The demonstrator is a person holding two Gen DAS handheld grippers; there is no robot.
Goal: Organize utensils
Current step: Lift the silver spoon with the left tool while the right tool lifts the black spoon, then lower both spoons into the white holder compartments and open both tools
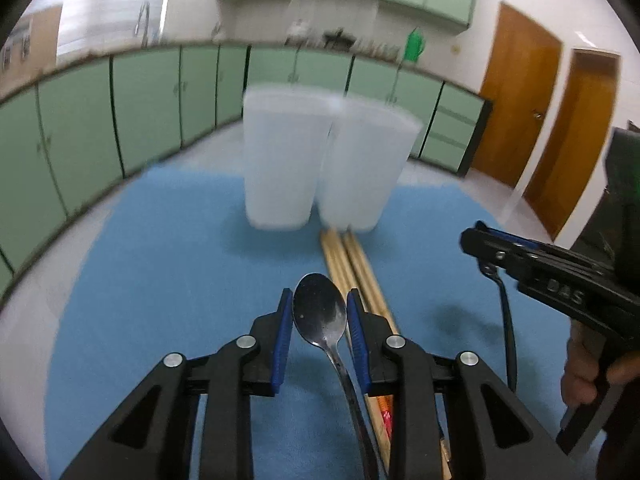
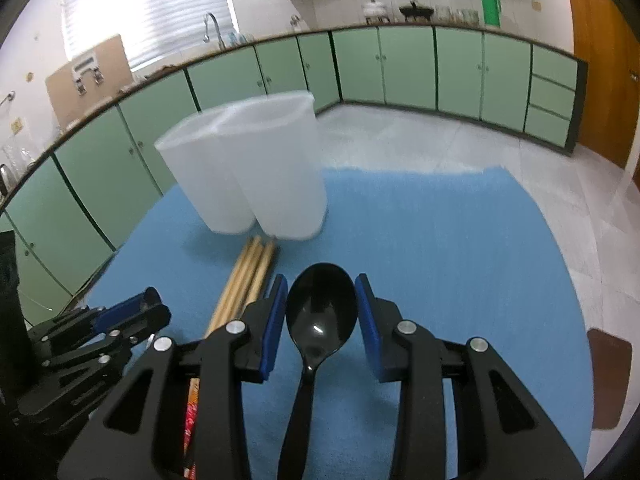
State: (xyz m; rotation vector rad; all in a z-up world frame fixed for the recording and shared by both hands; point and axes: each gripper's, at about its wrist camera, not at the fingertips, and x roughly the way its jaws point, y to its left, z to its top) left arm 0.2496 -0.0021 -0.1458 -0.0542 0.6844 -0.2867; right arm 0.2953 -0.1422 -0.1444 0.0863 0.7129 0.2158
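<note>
My left gripper [image 1: 319, 314] is shut on a metal spoon [image 1: 320, 312], bowl pointing forward, held above the blue mat [image 1: 160, 264]. My right gripper [image 2: 322, 308] is shut on a black plastic spoon [image 2: 321, 312], also above the mat [image 2: 440, 260]. Two translucent white cups [image 1: 320, 160] stand side by side at the mat's far end; they also show in the right wrist view [image 2: 256, 168]. Several wooden chopsticks [image 1: 352, 268] lie on the mat between the cups and me, and the right wrist view [image 2: 248, 276] shows them too. The right gripper appears at the right of the left wrist view [image 1: 560, 276].
Green cabinets [image 2: 400, 68] and a counter with a sink and kitchenware run along the far walls. Wooden doors [image 1: 552, 120] stand at the right. The left gripper [image 2: 100, 328] is close on the right gripper's left. A brown object [image 2: 608, 380] lies past the mat's right edge.
</note>
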